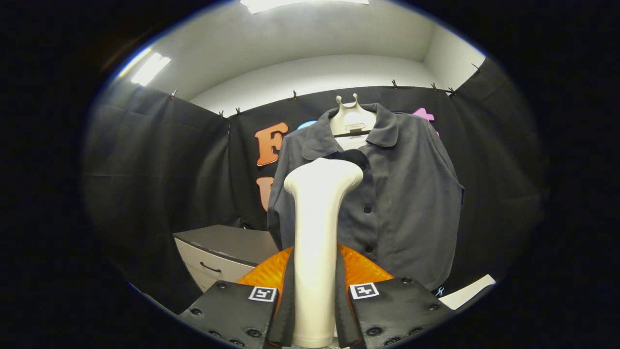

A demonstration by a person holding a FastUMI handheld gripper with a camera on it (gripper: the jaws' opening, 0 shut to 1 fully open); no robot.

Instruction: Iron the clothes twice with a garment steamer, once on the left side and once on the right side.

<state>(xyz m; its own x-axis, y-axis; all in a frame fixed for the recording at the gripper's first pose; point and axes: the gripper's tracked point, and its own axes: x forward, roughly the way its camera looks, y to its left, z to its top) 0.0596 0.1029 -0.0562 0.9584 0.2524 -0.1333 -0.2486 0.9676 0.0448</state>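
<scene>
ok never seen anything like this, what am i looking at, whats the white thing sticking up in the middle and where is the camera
The camera rides on a hand-held two-finger gripper and looks forward along its fingers, so the two plates with square markers at the bottom are the gripper itself. The lens is a fisheye, which bends the room into a round picture.

The tall white thing between the fingers is the garment steamer. Both fingers press on its handle, so it is being held upright, with its wider head at the top.

Just beyond the steamer hangs a dark grey buttoned shirt on a pale hanger, in front of the booth's black cloth wall. Lower down, beside the shirt, is a grey cabinet with a drawer.
</scene>
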